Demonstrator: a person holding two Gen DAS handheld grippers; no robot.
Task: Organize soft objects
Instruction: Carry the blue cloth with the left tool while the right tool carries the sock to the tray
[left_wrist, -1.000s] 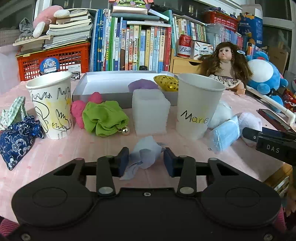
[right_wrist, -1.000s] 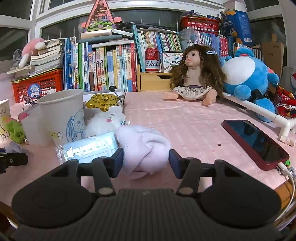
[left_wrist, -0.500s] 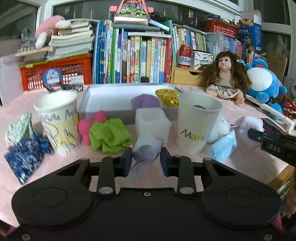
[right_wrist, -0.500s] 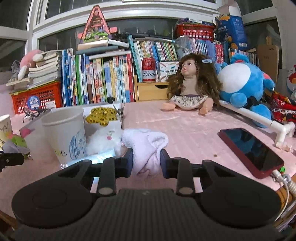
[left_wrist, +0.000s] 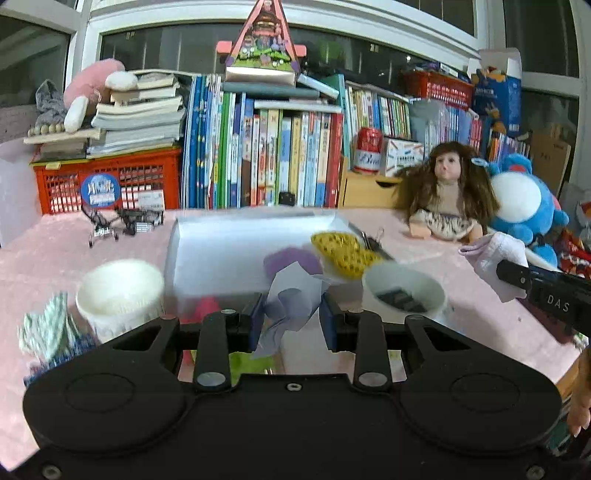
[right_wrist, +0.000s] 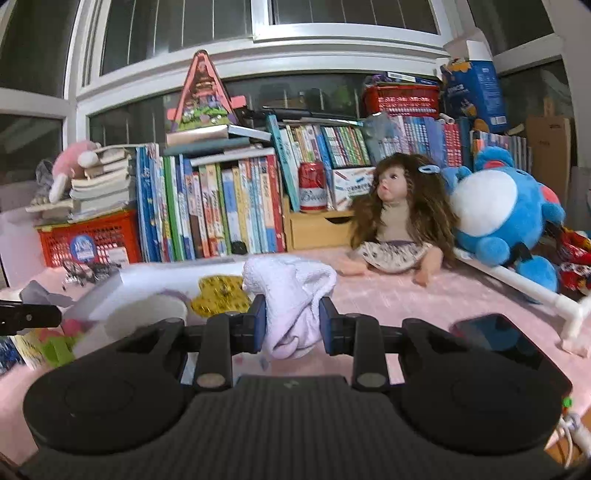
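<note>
Left gripper is pinching a crumpled grey-lilac cloth at centre frame, held up off the tabletop, with the white tray right behind it. In that tray you can see a purple soft thing and a yellow dotted one. Two paper cups sit lower down: one at lower left, one at lower right of centre with something dark inside.

Right gripper is clamped on a fluffy pale pink towel, also lifted, in the middle of its own view and at the right edge of the left one. The doll and blue plush sit at the right, a phone at lower right.
</note>
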